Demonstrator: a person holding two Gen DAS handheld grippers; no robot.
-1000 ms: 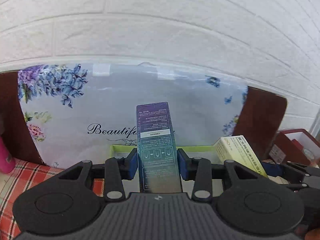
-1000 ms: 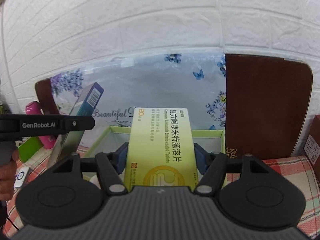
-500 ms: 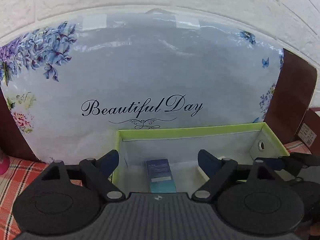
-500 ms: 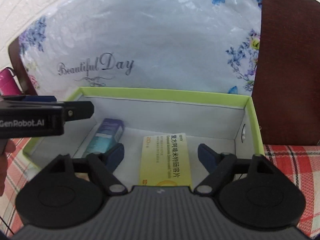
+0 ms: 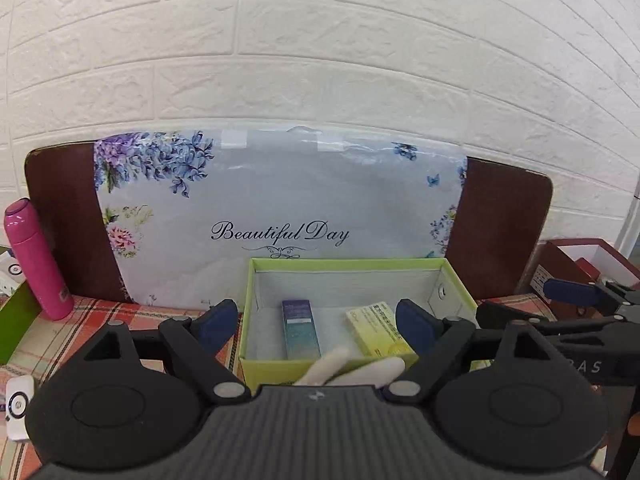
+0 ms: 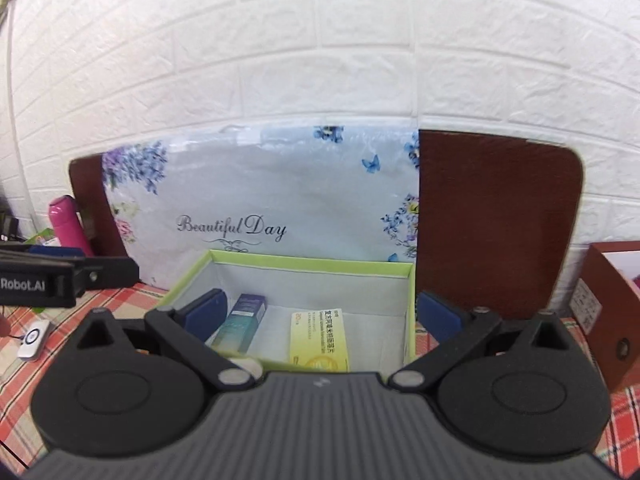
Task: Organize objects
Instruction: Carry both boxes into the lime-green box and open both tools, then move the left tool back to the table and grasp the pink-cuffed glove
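A lime-green open box [image 5: 344, 265] [image 6: 312, 265] stands on the plaid cloth before a floral bag. Two cartons lie flat and apart on its floor: a purple-and-teal carton [image 5: 301, 328] [image 6: 244, 322] on the left, a yellow medicine carton [image 5: 378, 328] [image 6: 320, 338] on the right. My left gripper [image 5: 316, 321] hovers at the box's near side, open and holding nothing. My right gripper [image 6: 323, 314] also sits back from the box with its jaws opening wide and no carton between the pads. Something white and rolled [image 5: 352, 368] shows blurred at the near wall.
A pink bottle [image 5: 36, 260] [image 6: 70, 220] stands at the left by a brown board [image 6: 496, 220]. A red-brown box [image 6: 612, 308] is at the right. A small white device [image 6: 34, 338] lies on the cloth. The white brick wall is close behind.
Both grippers let go of their cartons, which now lie in the green box. Both sets of jaws have spread and both grippers have pulled back from the box.
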